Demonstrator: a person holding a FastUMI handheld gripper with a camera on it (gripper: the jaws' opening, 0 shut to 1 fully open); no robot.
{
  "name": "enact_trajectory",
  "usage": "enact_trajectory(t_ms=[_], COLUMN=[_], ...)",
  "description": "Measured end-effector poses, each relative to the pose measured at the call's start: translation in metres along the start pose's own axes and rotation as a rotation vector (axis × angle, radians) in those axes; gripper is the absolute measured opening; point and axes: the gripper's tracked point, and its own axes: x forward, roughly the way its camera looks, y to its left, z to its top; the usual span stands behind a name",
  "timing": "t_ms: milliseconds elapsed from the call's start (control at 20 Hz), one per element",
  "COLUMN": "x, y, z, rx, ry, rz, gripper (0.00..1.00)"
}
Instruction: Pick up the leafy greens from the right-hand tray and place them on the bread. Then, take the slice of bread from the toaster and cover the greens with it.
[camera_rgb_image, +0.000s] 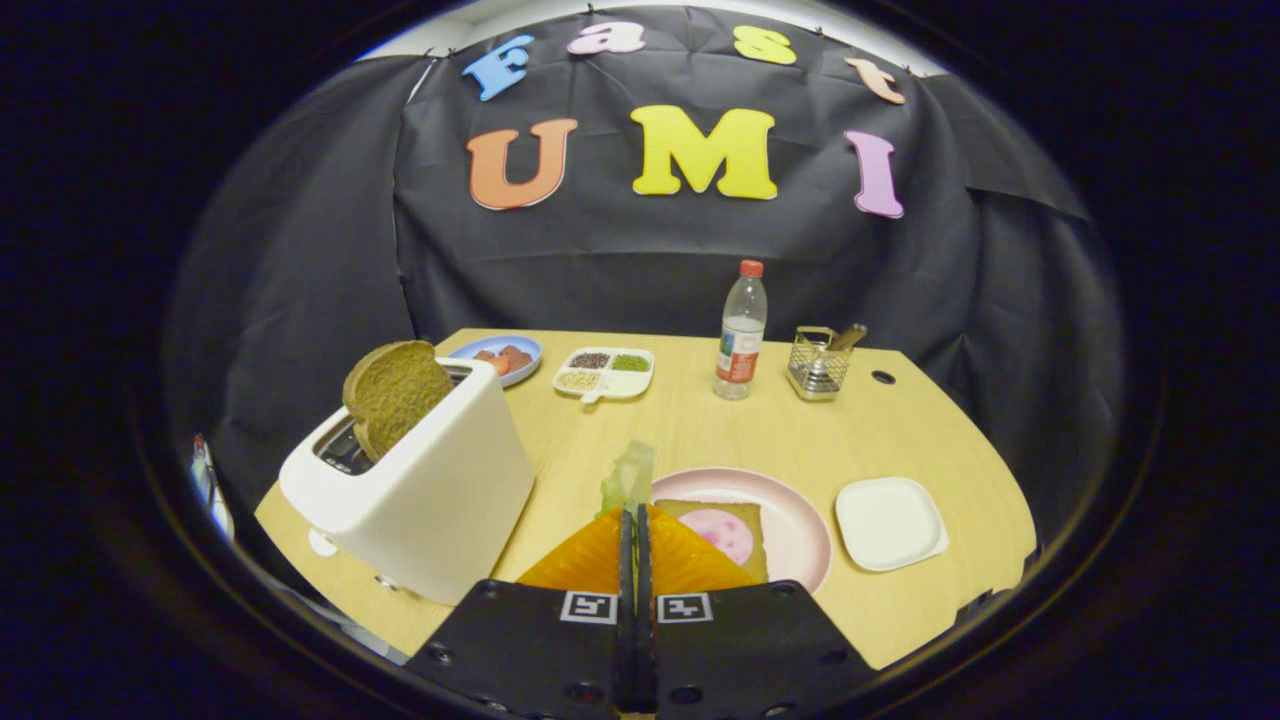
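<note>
My gripper (634, 520) is shut on a pale green lettuce leaf (627, 477) that sticks up from between the fingertips. Just beyond the fingers and a little right lies a pink plate (795, 520) with a brown bread slice (745, 522) on it, topped by a round pink slice of ham (727, 533). The leaf hangs over the plate's left rim. To the left stands a white toaster (420, 490) with a brown bread slice (395, 392) poking out of its slot. The white square tray (890, 522) right of the plate holds nothing.
On the far side of the wooden table (700, 420) are a blue plate with red pieces (500, 357), a white divided dish of grains (604, 373), a clear bottle with a red cap (741, 332) and a metal mesh holder (820, 363). A round hole (883, 377) marks the table's right.
</note>
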Motion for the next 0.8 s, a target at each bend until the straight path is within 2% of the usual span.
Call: enact_trajectory(t_ms=[450,800], x=[0.057,0.078], y=[-0.045,-0.07], z=[-0.015,-0.014], rx=[0.047,0.053], ry=[0.082,0.082], rz=[-0.026,-0.071], gripper=[0.0,0.01])
